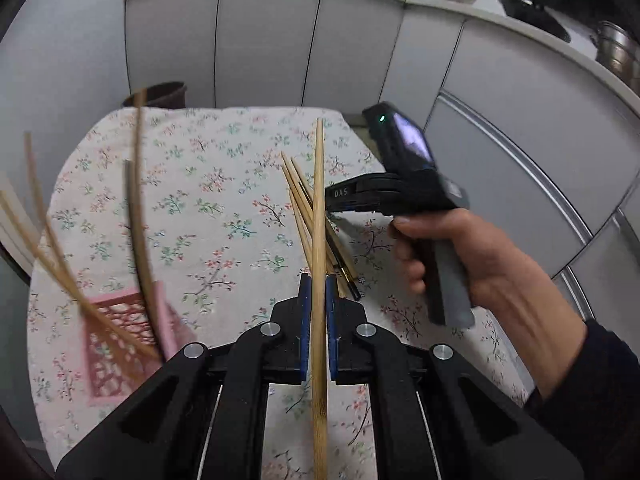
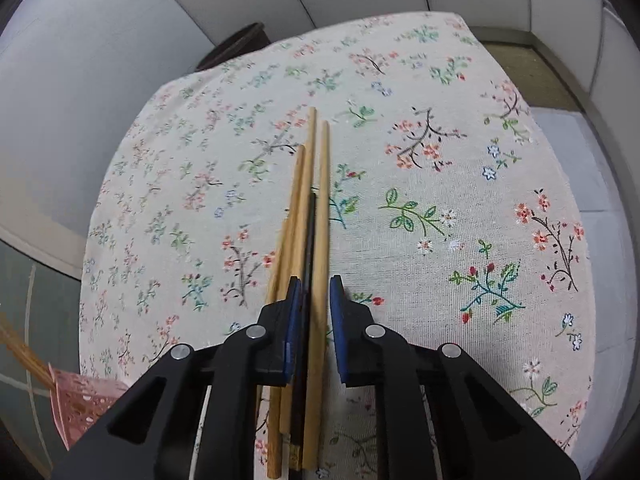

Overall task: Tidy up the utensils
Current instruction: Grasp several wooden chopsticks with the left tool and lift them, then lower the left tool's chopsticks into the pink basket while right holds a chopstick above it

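The chopstick [image 1: 319,240] in the left gripper [image 1: 319,300] is pale bamboo, round and straight-grained, tapering toward its far tip, which points up and away over the floral tablecloth [image 1: 208,208]. It runs lengthwise through the narrow gap between the two blue pads [image 1: 305,312], which press against it on either side — the jaws are clamped on this single stick, and its thicker end passes back under the gripper toward the camera. Behind it, a loose bundle of chopsticks [image 1: 304,208] lies on the cloth, mostly light wood with at least one dark stick among them, fanned slightly at their far ends. The right gripper [image 2: 315,300], held in the person's right hand [image 1: 452,256], sits over that same bundle [image 2: 308,240]: in its own view the sticks lie parallel between the blue pads, a dark one flanked by tan ones, some spilling outside the left pad. Its jaws stand apart — the right pad clearly shows a gap from the nearest stick. At the near left corner of the table a pink perforated basket [image 1: 120,340] holds several more chopsticks [image 1: 52,248] leaning outward, blurred.
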Available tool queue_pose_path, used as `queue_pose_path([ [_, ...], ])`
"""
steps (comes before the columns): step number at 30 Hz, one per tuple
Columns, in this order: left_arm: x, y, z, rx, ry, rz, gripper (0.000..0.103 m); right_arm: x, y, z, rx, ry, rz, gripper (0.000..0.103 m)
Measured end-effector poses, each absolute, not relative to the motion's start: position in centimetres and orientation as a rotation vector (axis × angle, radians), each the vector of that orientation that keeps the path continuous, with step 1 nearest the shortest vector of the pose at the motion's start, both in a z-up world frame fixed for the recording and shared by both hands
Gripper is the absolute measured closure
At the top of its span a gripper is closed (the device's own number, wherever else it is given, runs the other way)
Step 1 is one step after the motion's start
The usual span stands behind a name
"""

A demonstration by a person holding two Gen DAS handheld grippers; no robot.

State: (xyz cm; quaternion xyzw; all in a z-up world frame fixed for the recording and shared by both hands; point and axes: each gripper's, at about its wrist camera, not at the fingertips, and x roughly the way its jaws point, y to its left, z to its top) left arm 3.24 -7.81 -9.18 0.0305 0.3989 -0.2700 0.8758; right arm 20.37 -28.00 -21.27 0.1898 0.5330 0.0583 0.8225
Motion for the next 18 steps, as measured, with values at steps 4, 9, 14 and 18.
queue_pose_path([
  [4,2.5,-6.1,-8.0,0.028,0.798,-0.596,0.097,21.0,-26.6,-21.0,0.285,1.158,0.096,0.094],
  [9,1.6,-5.1,-7.4,-0.005,0.774,-0.601,0.097,20.6,-26.1,-20.7,0.233,1.164,0.071,0.095],
  [14,1.0,-1.7,-6.0,-0.083,0.709,-0.591,0.097,17.9,-28.0,-15.8,0.290,0.955,0.112,0.095],
  [18,1.5,2.4,-5.2,-0.183,0.654,-0.548,0.097,14.0,-29.1,-9.4,0.367,0.700,0.174,0.095],
])
